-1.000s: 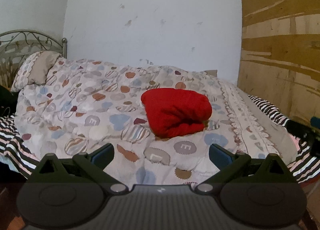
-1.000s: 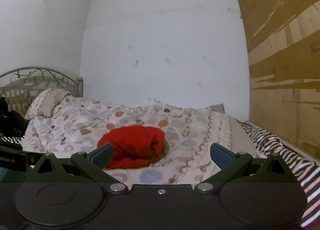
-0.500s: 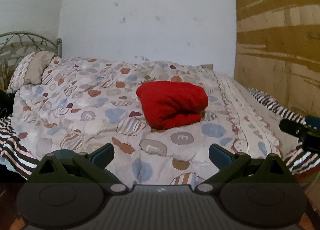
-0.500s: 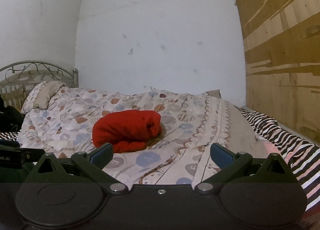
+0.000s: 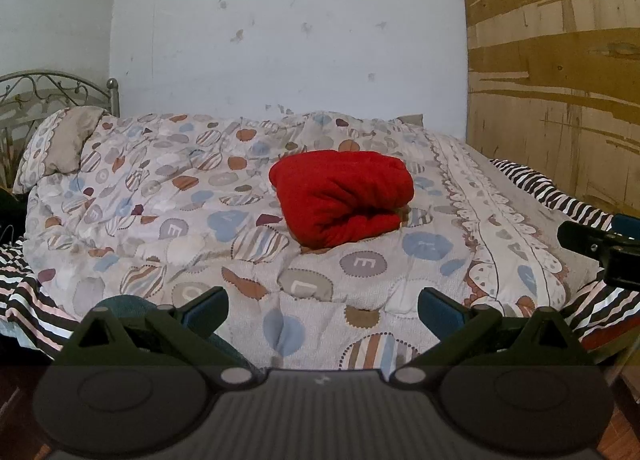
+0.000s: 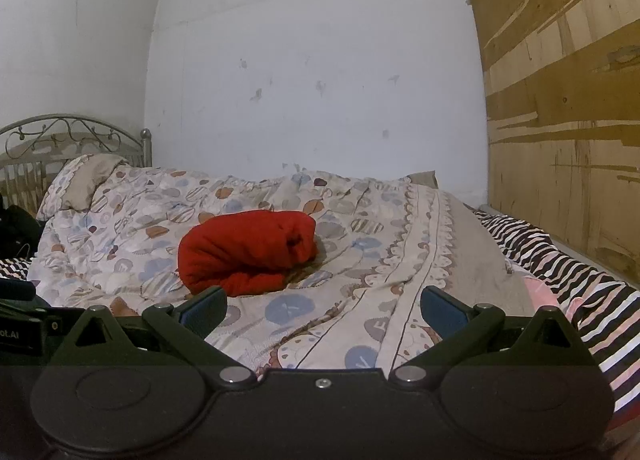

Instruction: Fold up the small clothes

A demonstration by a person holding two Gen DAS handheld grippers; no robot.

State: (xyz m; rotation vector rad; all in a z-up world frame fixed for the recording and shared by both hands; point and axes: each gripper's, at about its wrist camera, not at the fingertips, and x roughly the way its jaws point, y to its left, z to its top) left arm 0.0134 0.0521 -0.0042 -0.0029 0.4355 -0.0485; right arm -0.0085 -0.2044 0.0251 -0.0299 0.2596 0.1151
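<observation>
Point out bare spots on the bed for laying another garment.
Free quilt lies between the pillow and the red garment, and in front of the garment toward the bed's near edge. The right side narrows beside the striped sheet.

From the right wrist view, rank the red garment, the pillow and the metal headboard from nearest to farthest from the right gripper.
1. Red garment, folded, ahead on the quilt.
2. Pillow, far left at the bed's head.
3. Metal headboard, behind the pillow, by the wall.

A patterned quilt (image 5: pixel 168 220) covers the bed, a pillow (image 5: pixel 60 144) by the metal headboard (image 6: pixel 60 136), plywood (image 6: pixel 560 100) alongside.
</observation>
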